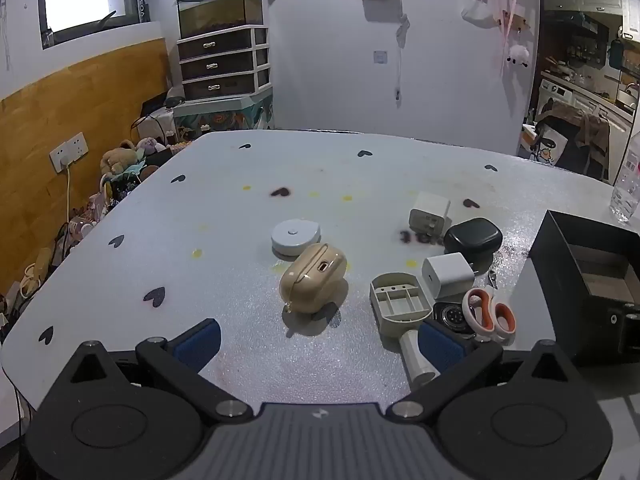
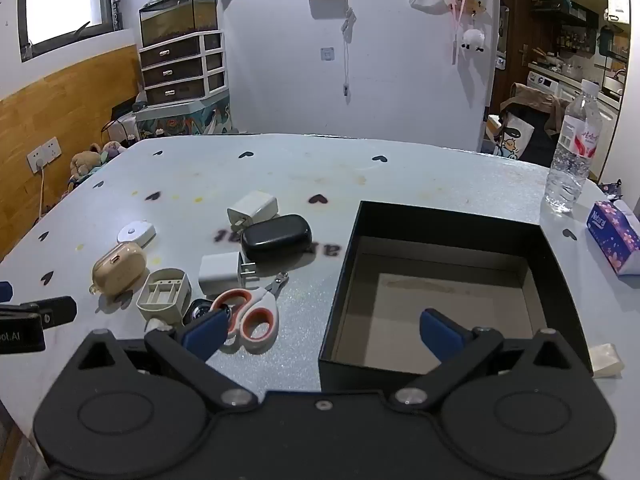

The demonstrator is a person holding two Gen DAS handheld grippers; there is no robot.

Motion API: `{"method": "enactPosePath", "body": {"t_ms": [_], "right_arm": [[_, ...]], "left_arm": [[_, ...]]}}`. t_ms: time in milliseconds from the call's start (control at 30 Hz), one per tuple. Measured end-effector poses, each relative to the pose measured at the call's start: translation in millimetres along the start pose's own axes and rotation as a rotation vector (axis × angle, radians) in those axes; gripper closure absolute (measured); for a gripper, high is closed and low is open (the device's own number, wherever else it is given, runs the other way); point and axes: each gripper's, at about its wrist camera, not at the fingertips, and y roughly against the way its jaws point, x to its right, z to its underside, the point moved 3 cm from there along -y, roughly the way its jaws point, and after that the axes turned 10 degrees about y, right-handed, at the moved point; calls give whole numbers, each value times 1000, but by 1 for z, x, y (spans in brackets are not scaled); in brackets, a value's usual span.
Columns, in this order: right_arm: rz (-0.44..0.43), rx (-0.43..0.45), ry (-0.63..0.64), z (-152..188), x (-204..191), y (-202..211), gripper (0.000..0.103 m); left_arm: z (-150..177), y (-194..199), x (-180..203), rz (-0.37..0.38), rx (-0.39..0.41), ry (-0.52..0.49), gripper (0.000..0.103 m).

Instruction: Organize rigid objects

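Small rigid objects lie on the pale table (image 1: 160,240): a beige earbud case (image 1: 313,280), a round white disc (image 1: 296,236), two white chargers (image 1: 448,276) (image 1: 429,214), a black case (image 1: 472,240), a beige plastic holder (image 1: 400,304), a watch (image 1: 454,316) and orange-handled scissors (image 1: 488,314). My left gripper (image 1: 318,342) is open, nothing between its blue pads; the beige case sits just ahead. My right gripper (image 2: 322,332) is open over the near left corner of the empty black box (image 2: 556,260). The scissors (image 2: 250,314) lie by its left fingertip (image 2: 204,332).
A water bottle (image 2: 572,148) and a purple tissue pack (image 2: 614,236) stand right of the box. A white scrap (image 2: 606,358) lies by the box's near right corner. A drawer unit (image 1: 222,62) and soft toys (image 1: 120,160) sit beyond the table's left edge.
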Motion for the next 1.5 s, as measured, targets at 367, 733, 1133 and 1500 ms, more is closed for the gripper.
{"method": "enactPosePath", "body": {"t_ms": [367,733,1133,1500], "right_arm": [[0,0,0,0,0,1,0],[2,-1,2,1,0,0,0],[8,-3,3,1,1,1,0],[10,-6,4,2,1,0,0]], "left_arm": [[0,0,0,3,-3,0,0],[1,-3,3,3,-4,0,0],[3,-4,5,3,-7,1,0],[4,-3,7,4,-6,2,0]]}}
